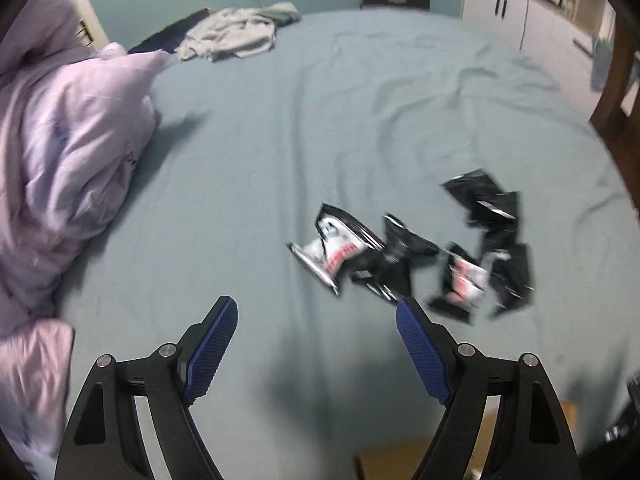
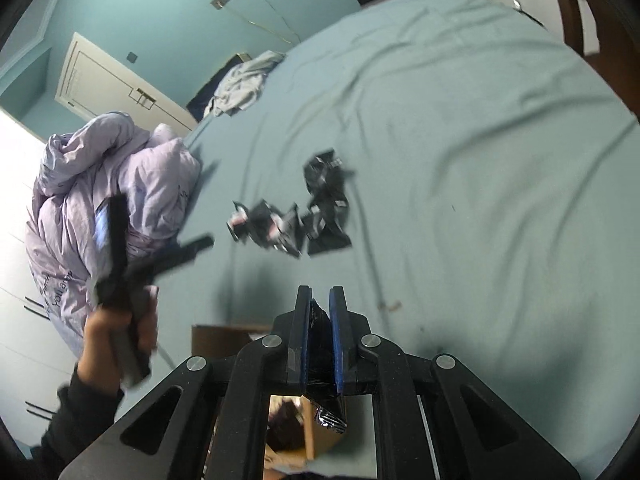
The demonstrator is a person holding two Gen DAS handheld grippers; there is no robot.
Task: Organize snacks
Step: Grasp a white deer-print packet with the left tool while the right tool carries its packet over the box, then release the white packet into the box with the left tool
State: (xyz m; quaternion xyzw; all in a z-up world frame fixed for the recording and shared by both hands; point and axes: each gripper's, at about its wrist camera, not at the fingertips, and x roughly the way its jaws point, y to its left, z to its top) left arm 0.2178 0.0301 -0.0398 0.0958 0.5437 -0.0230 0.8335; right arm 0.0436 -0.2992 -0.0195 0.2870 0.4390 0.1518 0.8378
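The left gripper [image 1: 316, 312] hovers low over the bed [image 1: 280, 140], its blue-padded fingers [image 1: 212, 352] spread wide apart, tilted down toward the sheet; in the right wrist view a bare hand [image 2: 116, 332] grips its handle from below; the right gripper [image 2: 320, 304] is clamped on a black snack packet [image 2: 318, 336] above the bed's near edge; a blurred cluster of snack packets [image 1: 416, 248] lies mid-bed, near a lilac duvet [image 1: 68, 152].
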